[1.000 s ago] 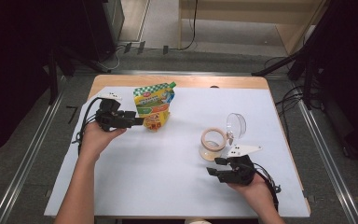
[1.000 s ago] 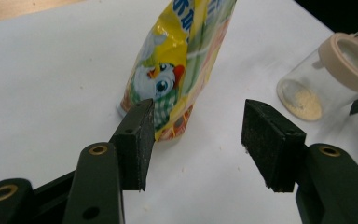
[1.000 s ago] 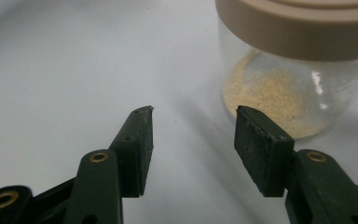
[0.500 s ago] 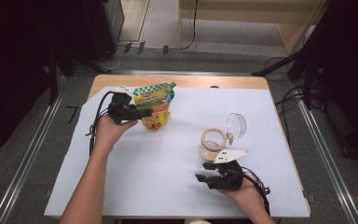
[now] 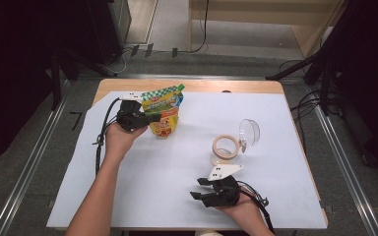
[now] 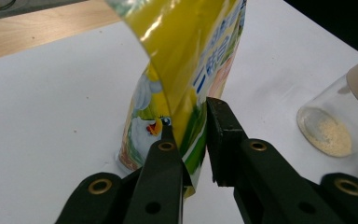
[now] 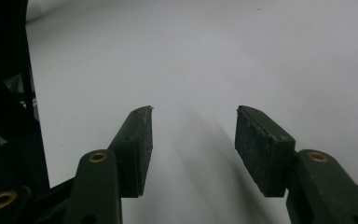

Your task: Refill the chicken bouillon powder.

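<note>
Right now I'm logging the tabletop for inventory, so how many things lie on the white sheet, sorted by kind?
Pouches: 1, the yellow pouch
Tape rolls: 1, the tape roll
Jars: 1, the clear jar, lying on its side
Total: 3

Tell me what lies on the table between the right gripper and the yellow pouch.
Nothing: in the high view the stretch of white sheet from the right gripper up to the yellow pouch is bare. The tape roll sits off to the side.
</note>
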Tool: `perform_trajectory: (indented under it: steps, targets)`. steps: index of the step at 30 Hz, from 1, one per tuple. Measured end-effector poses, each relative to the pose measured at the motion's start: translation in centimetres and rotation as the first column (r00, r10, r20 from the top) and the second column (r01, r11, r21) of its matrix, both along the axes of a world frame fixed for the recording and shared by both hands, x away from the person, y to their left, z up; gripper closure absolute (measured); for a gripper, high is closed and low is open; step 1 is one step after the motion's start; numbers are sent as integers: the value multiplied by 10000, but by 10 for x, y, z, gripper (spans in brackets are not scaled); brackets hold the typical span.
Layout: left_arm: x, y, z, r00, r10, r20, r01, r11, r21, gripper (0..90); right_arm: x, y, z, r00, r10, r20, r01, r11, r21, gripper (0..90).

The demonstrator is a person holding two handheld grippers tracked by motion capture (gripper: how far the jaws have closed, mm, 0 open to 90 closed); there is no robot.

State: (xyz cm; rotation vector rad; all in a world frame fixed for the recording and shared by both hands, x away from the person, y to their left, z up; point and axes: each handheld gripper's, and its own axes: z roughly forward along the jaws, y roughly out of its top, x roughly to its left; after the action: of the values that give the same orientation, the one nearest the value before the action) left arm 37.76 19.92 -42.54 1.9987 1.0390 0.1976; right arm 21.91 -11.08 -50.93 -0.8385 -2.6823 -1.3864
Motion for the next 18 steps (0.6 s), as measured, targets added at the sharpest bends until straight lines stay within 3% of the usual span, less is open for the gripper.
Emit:
perform_trajectory:
  steps: [12,18]
  targets:
    - [-7,5,11,9998,-195,-20,194,9995,-245,888,5,-6,0,9994,-348,52,347,9993,143,482]
    - [-17,2,21,9981,-616,-22,616,9979,-197,899,7,-8,0,9989,-443,123,440,9988,195,485]
